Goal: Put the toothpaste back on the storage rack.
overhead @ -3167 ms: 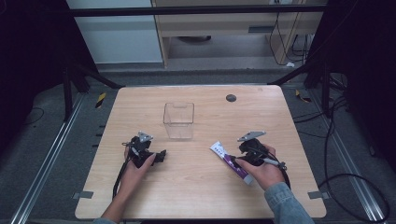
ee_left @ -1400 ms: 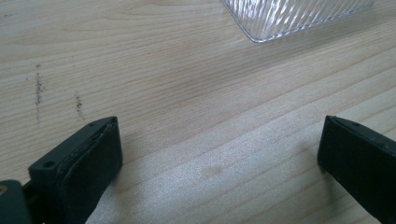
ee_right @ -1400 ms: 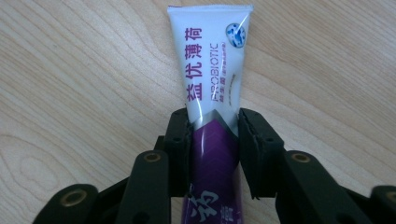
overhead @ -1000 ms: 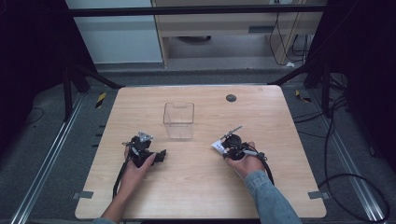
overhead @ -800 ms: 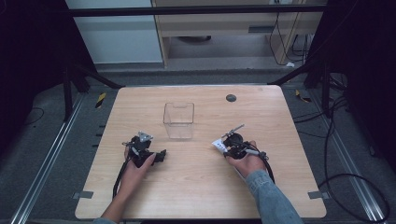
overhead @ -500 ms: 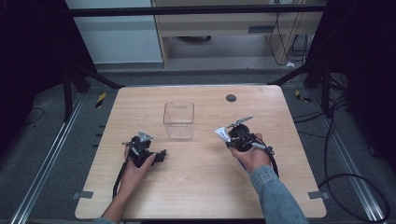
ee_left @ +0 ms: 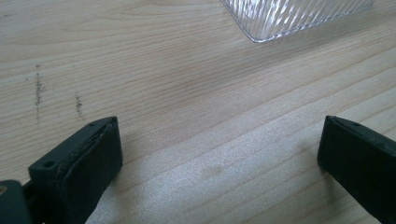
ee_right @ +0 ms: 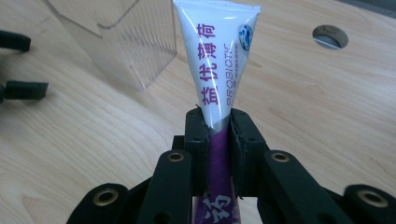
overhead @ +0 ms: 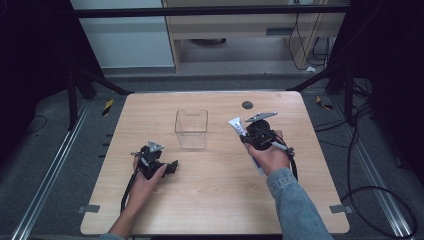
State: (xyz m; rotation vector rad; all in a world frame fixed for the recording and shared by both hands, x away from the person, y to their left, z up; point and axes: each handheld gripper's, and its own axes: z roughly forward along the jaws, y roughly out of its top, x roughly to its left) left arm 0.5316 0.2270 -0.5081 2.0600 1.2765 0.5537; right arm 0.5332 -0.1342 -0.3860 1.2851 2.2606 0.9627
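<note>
1. A clear plastic box [overhead: 191, 129] is set on the table [overhead: 215, 200], left of centre toward the far side.
2. The left gripper [overhead: 172, 166] is rested on the table nearer than the box and to its left.
3. The toothpaste tube [overhead: 238, 127] is held right of the box by the right gripper [overhead: 248, 136].
4. A round hole [overhead: 247, 105] is found behind the tube.

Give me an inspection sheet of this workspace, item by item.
Surface: wooden table with a round hole near the far edge.
Job's things: clear plastic box, upright and empty; white and purple toothpaste tube.
Clutter: nothing seen.
Grippers: right gripper shut on the tube, lifted beside the box; left gripper open, resting on the table.
Cables: one trails from each gripper; more lie on the floor at right.
Surroundings: dark frame, grey floor, cabinet behind.
</note>
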